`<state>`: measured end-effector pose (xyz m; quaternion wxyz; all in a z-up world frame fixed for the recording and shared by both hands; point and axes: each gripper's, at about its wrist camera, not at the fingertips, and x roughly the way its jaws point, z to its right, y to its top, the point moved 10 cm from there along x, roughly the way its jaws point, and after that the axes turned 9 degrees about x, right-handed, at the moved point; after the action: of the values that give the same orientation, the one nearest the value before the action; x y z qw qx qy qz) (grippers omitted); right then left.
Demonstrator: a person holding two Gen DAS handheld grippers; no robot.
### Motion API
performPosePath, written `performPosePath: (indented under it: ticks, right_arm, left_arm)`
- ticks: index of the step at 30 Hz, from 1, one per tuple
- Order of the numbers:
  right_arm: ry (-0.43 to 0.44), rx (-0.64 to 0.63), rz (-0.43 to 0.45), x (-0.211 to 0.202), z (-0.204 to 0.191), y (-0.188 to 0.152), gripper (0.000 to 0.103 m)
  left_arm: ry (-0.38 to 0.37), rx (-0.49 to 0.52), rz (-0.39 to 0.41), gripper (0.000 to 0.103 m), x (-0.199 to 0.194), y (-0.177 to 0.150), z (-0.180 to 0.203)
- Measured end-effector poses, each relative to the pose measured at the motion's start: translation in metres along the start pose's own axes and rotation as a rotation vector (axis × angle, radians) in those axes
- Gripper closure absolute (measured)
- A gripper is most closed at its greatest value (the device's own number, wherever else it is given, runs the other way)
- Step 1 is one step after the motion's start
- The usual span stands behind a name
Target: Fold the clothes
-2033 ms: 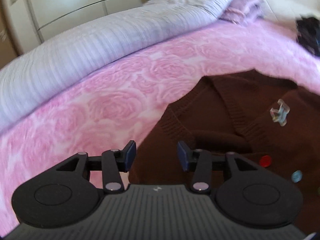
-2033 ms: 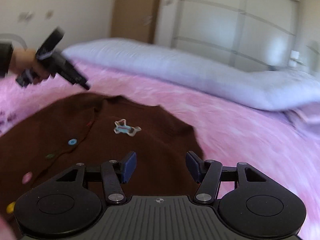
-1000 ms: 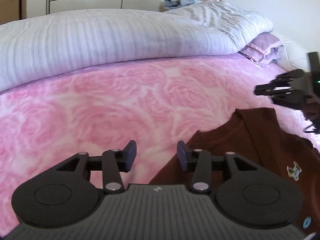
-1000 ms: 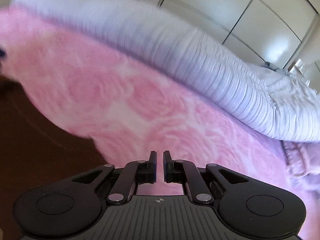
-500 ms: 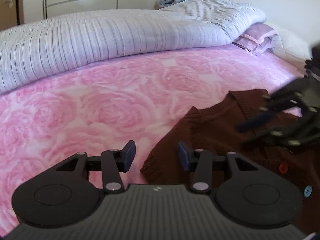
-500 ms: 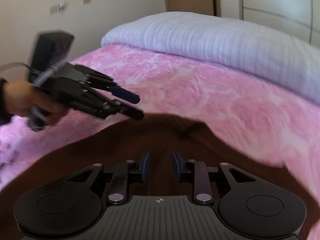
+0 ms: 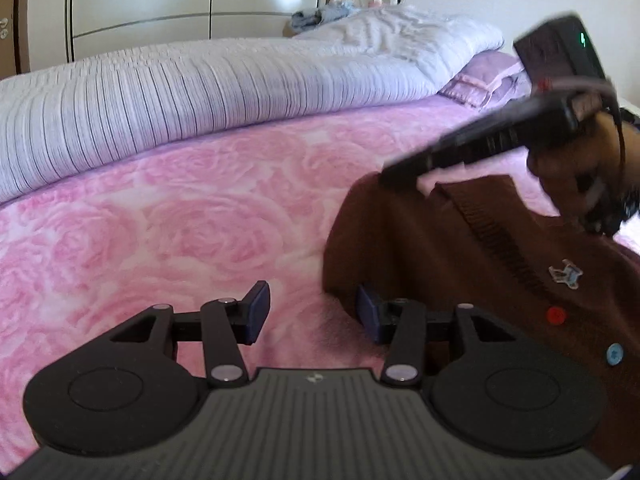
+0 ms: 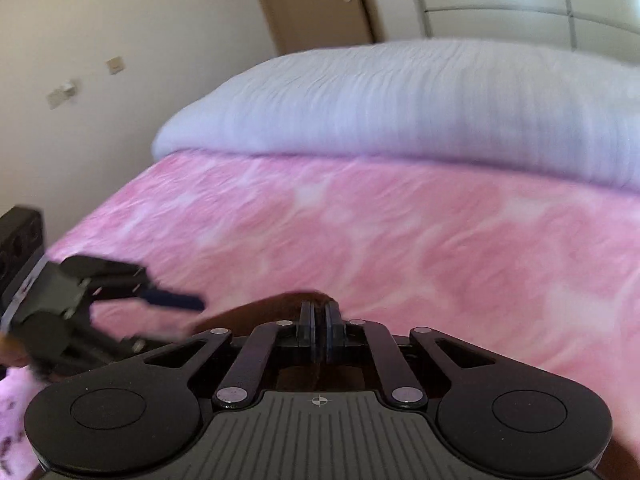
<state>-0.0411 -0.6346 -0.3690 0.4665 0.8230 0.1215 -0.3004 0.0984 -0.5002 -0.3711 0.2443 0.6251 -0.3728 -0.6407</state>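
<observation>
A brown knit cardigan (image 7: 460, 256) with coloured buttons and a small star patch lies on the pink rose bedspread (image 7: 168, 216), at the right of the left wrist view. My left gripper (image 7: 310, 312) is open and empty, its right finger at the cardigan's near edge. My right gripper (image 8: 319, 332) is shut on the cardigan's far shoulder edge (image 8: 288, 300); in the left wrist view it (image 7: 404, 178) pinches that shoulder and lifts it slightly. The left gripper also shows, open, in the right wrist view (image 8: 160, 316).
A rolled lilac striped duvet (image 7: 200, 92) runs along the far side of the bed, with purple pillows (image 7: 488, 80) at its right end. White wardrobe doors (image 7: 160, 4) and a wooden door (image 8: 316, 0) stand behind.
My right gripper has closed on the cardigan's shoulder edge; half a second ago its jaws were slightly apart over the cloth. My left gripper has shifted left and stays open.
</observation>
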Motion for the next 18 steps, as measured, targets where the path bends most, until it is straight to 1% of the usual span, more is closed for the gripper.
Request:
performPosePath:
  ticks: [2,4,5,6,7,9,10,12,13,14,18]
  right_arm:
    - [-0.051,0.004,-0.015,0.009,0.013,0.003,0.100]
    - [-0.105,0.009,-0.094,0.018,0.024,-0.008,0.095]
    - [-0.119,0.019,-0.077,0.013,0.027,-0.010,0.088]
    - [-0.131,0.029,-0.058,0.008,0.030,-0.012,0.084]
    - [-0.099,0.053,-0.036,0.000,0.028,-0.014,0.082]
    - [-0.050,0.066,-0.041,-0.020,0.024,-0.029,0.072]
    - [-0.058,0.043,-0.051,-0.027,0.022,-0.038,0.070]
    - [-0.076,-0.004,-0.070,-0.041,0.019,-0.058,0.062]
    - [-0.073,-0.012,-0.077,-0.049,0.015,-0.069,0.060]
    - [-0.069,-0.018,-0.083,-0.057,0.012,-0.081,0.056]
    - [0.000,-0.034,-0.067,-0.101,-0.035,-0.130,0.053]
  left_arm:
    - [-0.002,-0.012,-0.027,0.060,0.010,-0.003,0.002]
    - [0.014,-0.016,-0.053,0.060,0.016,-0.007,0.003]
    - [0.015,-0.016,-0.055,0.060,0.015,-0.008,0.003]
    - [0.016,-0.015,-0.057,0.060,0.014,-0.009,0.004]
    - [0.015,-0.014,-0.051,0.060,0.011,-0.010,0.003]
    - [0.022,-0.006,-0.038,0.060,0.002,-0.011,-0.001]
    - [0.038,0.008,-0.032,0.060,-0.004,-0.012,-0.005]
    - [0.076,0.066,-0.044,0.060,-0.013,-0.017,-0.009]
    - [0.092,0.095,-0.065,0.060,-0.015,-0.022,-0.010]
    - [0.098,0.110,-0.084,0.060,-0.018,-0.027,-0.009]
    - [0.080,0.102,-0.095,0.060,-0.040,-0.044,0.005]
